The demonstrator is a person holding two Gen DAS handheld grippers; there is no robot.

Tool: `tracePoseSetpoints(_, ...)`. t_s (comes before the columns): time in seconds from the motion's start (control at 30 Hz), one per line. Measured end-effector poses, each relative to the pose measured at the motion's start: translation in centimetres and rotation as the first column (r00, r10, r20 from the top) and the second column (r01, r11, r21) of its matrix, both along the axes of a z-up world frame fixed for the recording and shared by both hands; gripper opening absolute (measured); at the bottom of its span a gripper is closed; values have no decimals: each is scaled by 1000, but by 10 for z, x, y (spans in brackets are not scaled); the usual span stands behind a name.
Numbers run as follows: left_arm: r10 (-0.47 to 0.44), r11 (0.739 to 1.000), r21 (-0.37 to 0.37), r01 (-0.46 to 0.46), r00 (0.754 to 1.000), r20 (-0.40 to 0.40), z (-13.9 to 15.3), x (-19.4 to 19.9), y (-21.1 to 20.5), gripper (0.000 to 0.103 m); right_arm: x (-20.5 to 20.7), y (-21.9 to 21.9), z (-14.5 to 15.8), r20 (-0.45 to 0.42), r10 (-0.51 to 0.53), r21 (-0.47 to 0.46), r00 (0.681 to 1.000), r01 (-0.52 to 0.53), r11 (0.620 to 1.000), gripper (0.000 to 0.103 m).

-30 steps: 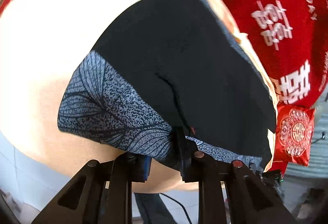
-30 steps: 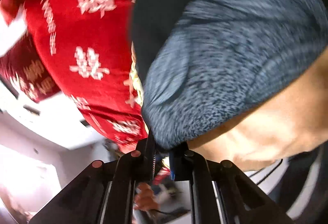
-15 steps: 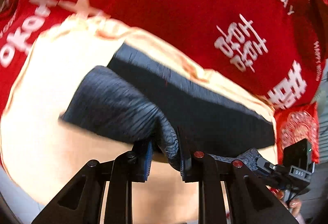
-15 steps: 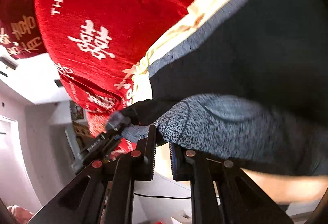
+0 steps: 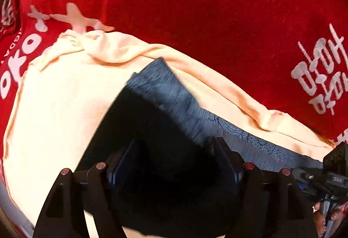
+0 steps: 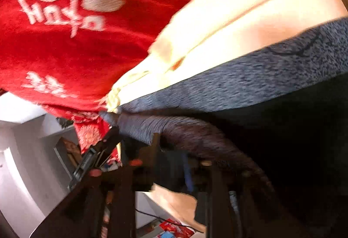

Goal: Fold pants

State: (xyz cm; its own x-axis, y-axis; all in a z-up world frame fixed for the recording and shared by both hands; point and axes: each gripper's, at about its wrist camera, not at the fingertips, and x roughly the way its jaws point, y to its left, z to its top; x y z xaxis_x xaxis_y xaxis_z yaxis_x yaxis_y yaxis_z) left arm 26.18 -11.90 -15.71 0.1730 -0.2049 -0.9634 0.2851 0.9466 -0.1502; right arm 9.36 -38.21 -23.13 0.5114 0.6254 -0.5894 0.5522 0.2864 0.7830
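The pants [image 5: 165,129] are black with a blue-grey leaf-patterned band [image 5: 230,127]. They lie folded over on a cream cloth [image 5: 65,107]. My left gripper [image 5: 174,155] points steeply down over the dark fabric. Its jaws are opening and stand wide apart, with the cloth below them and the pads not pressing on it. In the blurred right wrist view the patterned band [image 6: 250,81] runs across, and a rolled grey edge [image 6: 150,129] lies at the tips of my right gripper [image 6: 180,153]. The right jaws are opening too, with nothing pinched between them.
A red blanket with white lettering [image 5: 217,20] spreads beyond the cream cloth. The right gripper [image 5: 332,172] and the fingers of a hand show at the lower right of the left wrist view. Past the bed edge lie a white floor [image 6: 26,151], a cable and clutter.
Both grippers carried the patterned end of the pants across toward the red blanket and laid it over the black part. Both sets of jaws went from shut on the fabric to apart.
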Motion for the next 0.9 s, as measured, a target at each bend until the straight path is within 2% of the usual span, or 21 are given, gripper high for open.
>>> tracePoseSetpoints(0.03, -7, 1000, 13, 6, 1000, 14, 6, -3, 3, 74, 1, 3, 14, 25, 32, -37, 999, -31, 999, 81)
tracePoseSetpoints(0.07, -17, 1000, 26, 16, 1000, 26, 13, -6, 6, 74, 2, 7, 25, 37, 64, -79, 997, -61, 995, 88)
tracePoseSetpoints(0.17, -79, 995, 67, 75, 996, 49, 25, -16, 4, 74, 4, 25, 69, 77, 170, -258, 982, -145, 955, 87)
tracePoseSetpoints(0.2, -116, 990, 84, 111, 992, 52, 25, -20, -2, 74, 5, 31, 76, 88, 198, -288, 976, -165, 943, 81)
tracePoseSetpoints(0.23, -148, 985, 100, 142, 988, 52, 24, -23, -9, 74, 9, 41, 81, 99, 234, -301, 967, -195, 933, 66)
tracePoseSetpoints(0.3, -196, 974, 125, 189, 980, 43, 12, -28, -26, 74, 21, 56, 71, 62, 294, -292, 954, -265, 919, 46)
tracePoseSetpoints(0.33, -207, 972, 119, 202, 978, 34, 4, -30, -36, 74, 29, 64, 60, 14, 331, -304, 944, -311, 900, 39)
tracePoseSetpoints(0.43, -202, 972, 128, 196, 979, 37, -15, -28, -58, 74, 43, 74, 35, -83, 378, -402, 922, -378, 834, 33)
tracePoseSetpoints(0.5, -173, 974, 159, 162, 983, 56, -27, -25, -66, 74, 50, 70, 25, -96, 362, -437, 927, -366, 822, 28)
tracePoseSetpoints(0.57, -160, 974, 172, 144, 984, 78, -35, -20, -68, 74, 59, 65, 19, -86, 312, -442, 946, -317, 839, 29)
tracePoseSetpoints(0.67, -163, 970, 199, 143, 983, 86, -31, -16, -69, 74, 61, 59, 24, -44, 266, -384, 963, -262, 885, 32)
tracePoseSetpoints(0.7, -158, 969, 207, 138, 984, 84, -27, -16, -68, 74, 58, 59, 31, -15, 267, -380, 964, -252, 890, 37)
tracePoseSetpoints(0.73, -154, 967, 215, 133, 984, 84, -22, -17, -66, 74, 55, 62, 38, 5, 272, -385, 962, -249, 889, 50)
tracePoseSetpoints(0.8, -157, 965, 225, 136, 985, 77, -10, -23, -61, 74, 38, 62, 54, 38, 274, -401, 961, -236, 885, 64)
tracePoseSetpoints(0.9, -183, 960, 228, 164, 981, 69, 9, -43, -54, 74, -4, 52, 72, 54, 238, -404, 970, -197, 893, 64)
